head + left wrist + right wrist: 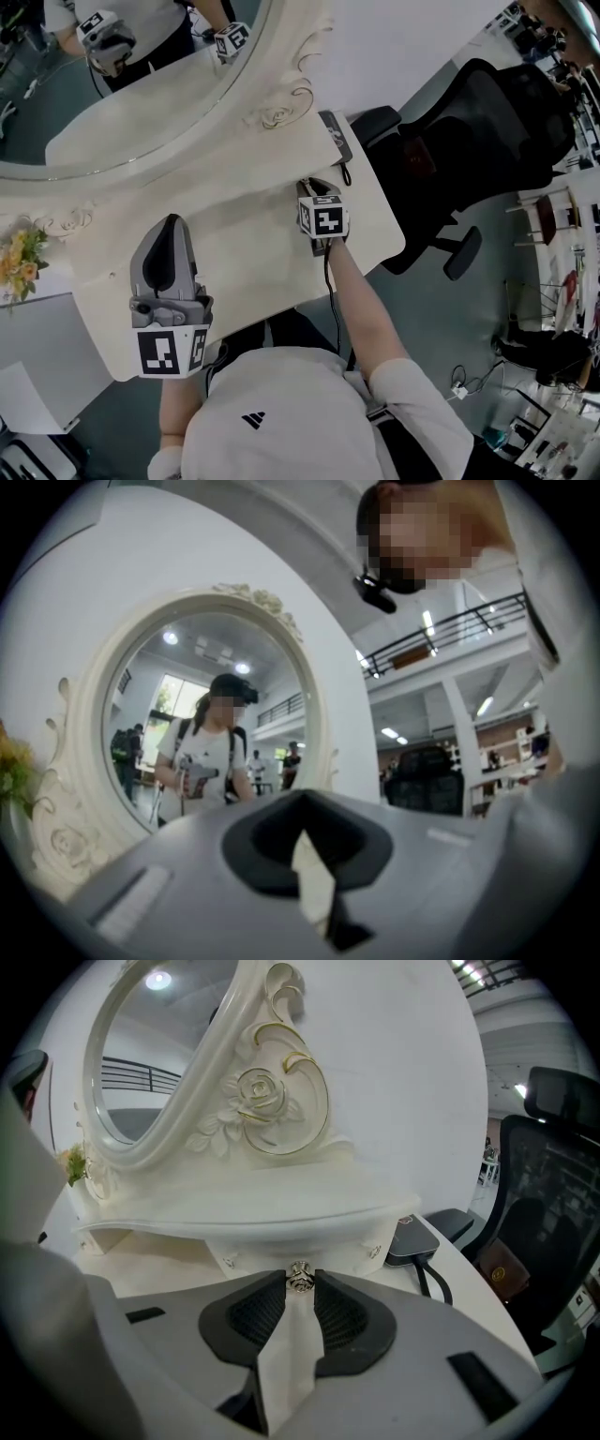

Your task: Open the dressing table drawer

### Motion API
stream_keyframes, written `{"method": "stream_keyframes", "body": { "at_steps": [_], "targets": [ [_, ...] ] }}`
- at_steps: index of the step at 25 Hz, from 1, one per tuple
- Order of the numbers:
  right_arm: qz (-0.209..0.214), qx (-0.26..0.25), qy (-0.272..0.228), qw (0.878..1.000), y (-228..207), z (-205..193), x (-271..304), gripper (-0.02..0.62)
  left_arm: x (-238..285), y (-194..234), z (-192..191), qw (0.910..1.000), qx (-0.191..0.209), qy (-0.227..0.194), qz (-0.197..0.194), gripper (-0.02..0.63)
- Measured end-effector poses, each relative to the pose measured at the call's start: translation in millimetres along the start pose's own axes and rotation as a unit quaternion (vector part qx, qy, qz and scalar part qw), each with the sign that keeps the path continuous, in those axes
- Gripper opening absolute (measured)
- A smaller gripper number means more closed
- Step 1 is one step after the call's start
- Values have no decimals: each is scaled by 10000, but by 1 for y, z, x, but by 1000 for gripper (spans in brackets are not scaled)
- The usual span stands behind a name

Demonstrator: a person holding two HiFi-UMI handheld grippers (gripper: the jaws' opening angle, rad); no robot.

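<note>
A: What does the head view give?
B: The left grey gripper (172,223) hovers over the near left of the white dressing table top (253,244). The right grey gripper (317,187) is farther right, below the oval white-framed mirror (122,84).
A: And the left gripper view?
B: Its jaws are together, with nothing between them, facing the mirror.
A: The right gripper view?
B: Its narrow jaws pinch the small silver metal knob (299,1279) of the white drawer (267,1252), which sits under the carved white shelf (244,1208).
</note>
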State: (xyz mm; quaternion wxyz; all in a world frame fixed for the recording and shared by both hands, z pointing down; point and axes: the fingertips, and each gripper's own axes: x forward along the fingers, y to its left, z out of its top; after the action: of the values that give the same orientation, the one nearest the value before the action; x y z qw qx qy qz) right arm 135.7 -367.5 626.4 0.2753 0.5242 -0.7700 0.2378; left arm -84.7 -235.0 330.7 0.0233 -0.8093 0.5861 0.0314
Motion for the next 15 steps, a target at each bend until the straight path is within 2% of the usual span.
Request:
{"method": "stream_keyframes", "body": {
  "at_steps": [15],
  "targets": [
    [-79,35,123,9999,1,-9,-9,87,-2,-2,5,9999,24,-52,-145,6]
  ]
}}
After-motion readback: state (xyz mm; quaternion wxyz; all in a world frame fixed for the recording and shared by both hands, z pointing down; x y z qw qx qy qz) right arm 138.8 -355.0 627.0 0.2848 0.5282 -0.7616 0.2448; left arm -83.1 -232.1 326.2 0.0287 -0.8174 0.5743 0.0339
